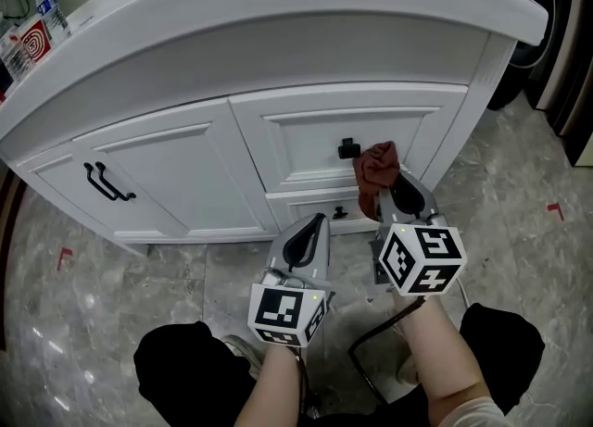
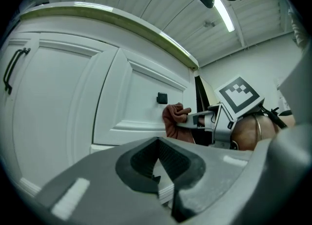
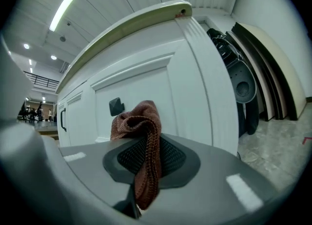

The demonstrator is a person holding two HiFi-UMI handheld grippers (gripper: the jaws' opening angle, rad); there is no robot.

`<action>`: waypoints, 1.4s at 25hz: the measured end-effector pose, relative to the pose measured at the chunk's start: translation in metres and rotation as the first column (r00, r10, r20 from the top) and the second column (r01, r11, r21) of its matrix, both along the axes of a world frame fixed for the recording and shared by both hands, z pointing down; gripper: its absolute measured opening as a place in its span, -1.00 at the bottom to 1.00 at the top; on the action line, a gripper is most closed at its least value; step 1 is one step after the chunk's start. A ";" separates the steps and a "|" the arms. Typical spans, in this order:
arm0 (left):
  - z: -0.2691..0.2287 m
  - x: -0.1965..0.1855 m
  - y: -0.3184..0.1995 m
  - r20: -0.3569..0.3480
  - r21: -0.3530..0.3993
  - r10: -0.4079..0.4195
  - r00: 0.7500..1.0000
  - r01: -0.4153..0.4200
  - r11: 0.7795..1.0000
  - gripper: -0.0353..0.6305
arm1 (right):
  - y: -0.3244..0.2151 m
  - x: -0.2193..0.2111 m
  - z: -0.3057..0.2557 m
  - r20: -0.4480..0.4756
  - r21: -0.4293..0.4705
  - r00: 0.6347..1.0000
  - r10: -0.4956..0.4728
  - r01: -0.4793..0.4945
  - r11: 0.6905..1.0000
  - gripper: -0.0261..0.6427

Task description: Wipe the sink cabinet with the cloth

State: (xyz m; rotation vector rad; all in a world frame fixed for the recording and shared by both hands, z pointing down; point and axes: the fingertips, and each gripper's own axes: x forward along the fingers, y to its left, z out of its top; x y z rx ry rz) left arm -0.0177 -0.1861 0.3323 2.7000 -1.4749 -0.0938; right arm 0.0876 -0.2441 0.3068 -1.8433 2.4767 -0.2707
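The white sink cabinet (image 1: 167,170) fills the far half of the scene under its curved counter (image 1: 278,8), standing on a grey marbled floor (image 1: 519,194). A door with two black bar handles (image 1: 109,182) is on its left and a drawer front (image 1: 296,133) on its right.

The right hand-held gripper (image 1: 394,195) reaches to the drawer. Its jaws are clamped on the reddish-brown cloth (image 3: 139,119), which bunches above them and hangs down between the pads. The cloth's bunched end lies at the drawer front, just right of the black square knob (image 1: 347,148).

The left hand-held gripper (image 1: 310,231) is nearer and lower left, off the cabinet. Its jaws are drawn together with nothing between them.

A water bottle (image 1: 51,8) stands at the counter's far left.
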 end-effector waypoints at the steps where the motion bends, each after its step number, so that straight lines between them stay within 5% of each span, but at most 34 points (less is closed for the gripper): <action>1: 0.000 0.003 0.000 -0.003 0.000 0.002 1.000 -0.002 1.000 -0.89 | 0.000 0.009 0.000 0.002 -0.001 1.000 0.019 -0.019 1.000 -0.67; 15: 0.016 0.046 0.008 0.021 -0.026 0.065 0.998 -0.064 0.998 -0.89 | 0.015 0.089 0.010 0.001 -0.007 0.979 0.202 -0.202 0.979 -0.67; 21: 0.039 0.002 0.004 0.070 -0.074 -0.007 0.998 0.012 0.997 -0.89 | 0.021 -0.004 0.029 -0.022 0.006 1.000 0.005 -0.004 1.000 -0.67; 27: 0.057 -0.055 0.001 0.103 -0.109 -0.095 0.990 0.106 0.988 -0.89 | 0.023 -0.103 0.064 -0.017 -0.036 0.985 -0.170 0.170 0.985 -0.66; 35: 0.068 -0.099 -0.005 0.122 -0.122 -0.142 0.982 0.157 0.980 -0.89 | 0.009 -0.175 0.089 -0.010 -0.067 0.965 -0.263 0.262 0.963 -0.66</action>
